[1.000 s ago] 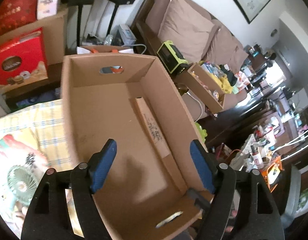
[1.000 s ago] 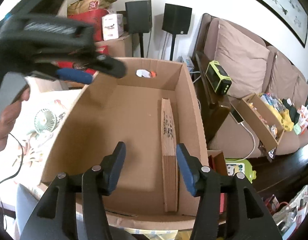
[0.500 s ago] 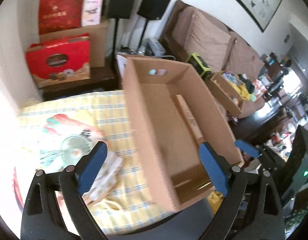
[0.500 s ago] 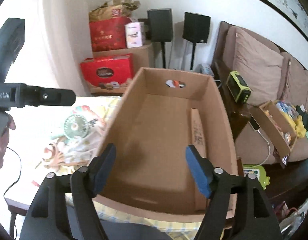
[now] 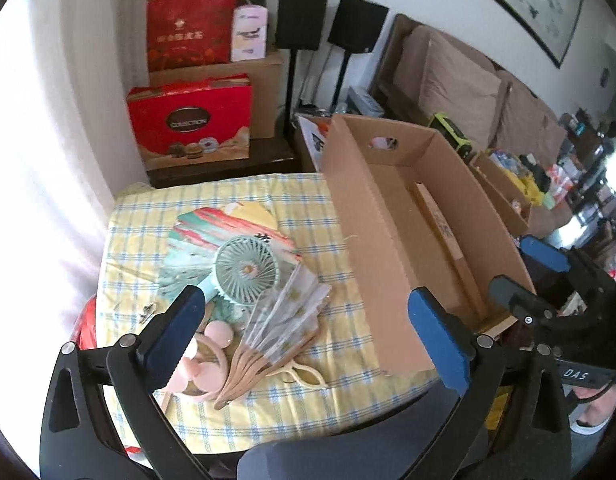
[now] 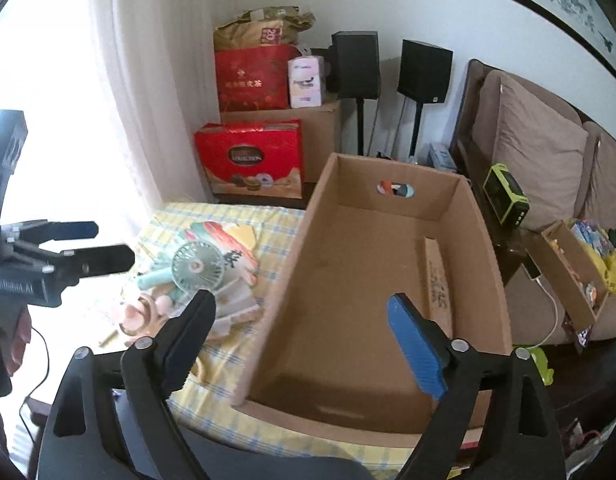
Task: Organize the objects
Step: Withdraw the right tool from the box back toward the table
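Cardboard box (image 6: 387, 292) beside red "COLLECTION" gift box (image 5: 190, 122); left gripper (image 5: 308, 336) and right gripper (image 6: 304, 344) spread wide, holding nothing.

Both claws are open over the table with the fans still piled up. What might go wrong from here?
The green handheld fan lies on the folding fan and the painted fan, so the left claw may drag or snag a neighbour. The cardboard box reaches the table edge; a nudge might tip it.
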Demonstrator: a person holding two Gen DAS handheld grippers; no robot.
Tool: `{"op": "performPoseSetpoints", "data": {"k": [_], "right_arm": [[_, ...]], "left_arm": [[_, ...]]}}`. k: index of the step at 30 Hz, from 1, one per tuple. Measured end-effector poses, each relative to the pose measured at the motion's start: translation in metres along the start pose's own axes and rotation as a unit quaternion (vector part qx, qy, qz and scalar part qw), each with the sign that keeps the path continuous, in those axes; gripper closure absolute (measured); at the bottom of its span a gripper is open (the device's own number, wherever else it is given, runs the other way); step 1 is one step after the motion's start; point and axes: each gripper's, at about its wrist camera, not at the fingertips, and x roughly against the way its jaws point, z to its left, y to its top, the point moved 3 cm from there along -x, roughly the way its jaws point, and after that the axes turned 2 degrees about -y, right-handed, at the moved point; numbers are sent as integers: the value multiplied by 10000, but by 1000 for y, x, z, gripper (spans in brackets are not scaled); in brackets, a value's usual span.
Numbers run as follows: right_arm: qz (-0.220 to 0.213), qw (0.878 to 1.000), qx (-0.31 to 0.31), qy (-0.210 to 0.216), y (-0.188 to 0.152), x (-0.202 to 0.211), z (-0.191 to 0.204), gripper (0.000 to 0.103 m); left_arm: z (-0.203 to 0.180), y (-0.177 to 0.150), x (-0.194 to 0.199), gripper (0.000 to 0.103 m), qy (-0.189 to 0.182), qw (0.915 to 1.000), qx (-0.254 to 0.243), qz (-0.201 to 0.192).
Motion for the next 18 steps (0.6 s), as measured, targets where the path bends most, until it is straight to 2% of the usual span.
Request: {"op": "performPoseSetpoints", "data": {"k": [2,8,14,18], "right_arm": [[1,9999,13,105,2,0,5,0],[66,9995,-55,292,7,-3,19,0],[63,9994,5,332,9,-6,34,0],[91,9994,29,343,9,-10,40,0]], "left_arm": [[3,-2,4,0,58,9999,10,-87],[11,-12,16,0,446,9981,-151,-392],[29,-22,25,0,639,9965,-56,-537],[49,-29,29,0,602,9964,187,-575]]}}
